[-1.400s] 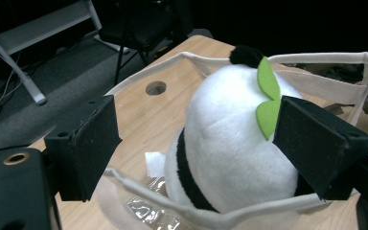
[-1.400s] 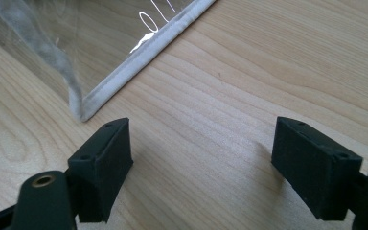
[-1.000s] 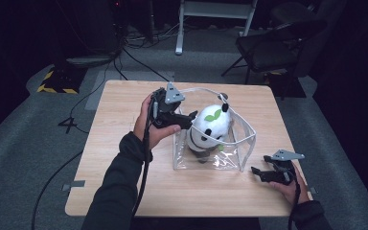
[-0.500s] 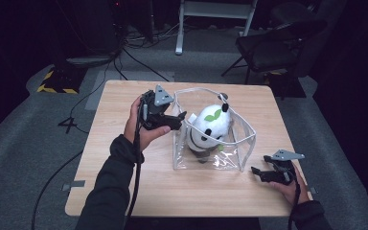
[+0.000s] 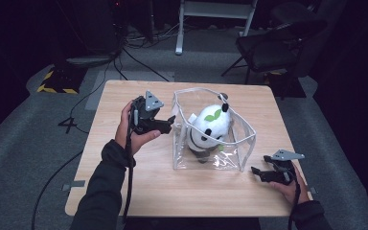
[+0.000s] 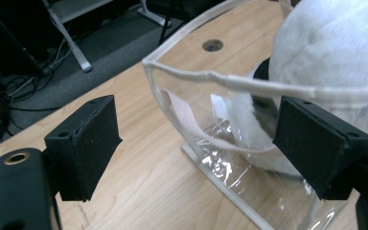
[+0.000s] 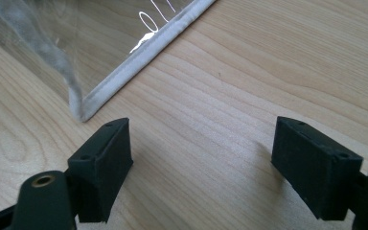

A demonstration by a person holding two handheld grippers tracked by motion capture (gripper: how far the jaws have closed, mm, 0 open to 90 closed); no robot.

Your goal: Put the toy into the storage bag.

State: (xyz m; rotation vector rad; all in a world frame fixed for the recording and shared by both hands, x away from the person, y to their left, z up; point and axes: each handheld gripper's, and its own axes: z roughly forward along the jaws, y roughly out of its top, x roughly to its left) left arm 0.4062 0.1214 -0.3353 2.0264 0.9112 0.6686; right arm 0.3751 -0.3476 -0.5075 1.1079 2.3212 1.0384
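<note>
wooden table (image 5: 124, 191), clear bag (image 5: 239, 143), plush panda (image 5: 210, 125) inside

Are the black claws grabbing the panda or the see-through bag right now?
Neither. The left gripper is open beside the clear bag, and the right gripper rests open on the table. The panda sits loose inside the bag.

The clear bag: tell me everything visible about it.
The bag is a boxy pouch of clear, glossy plastic with white piping along its edges and rim. It stands upright mid-table, mouth open at the top. A white plush panda sits inside, its head rising above the rim. The open left gripper is by its left rim; the open right gripper lies beyond its near right corner.
</note>
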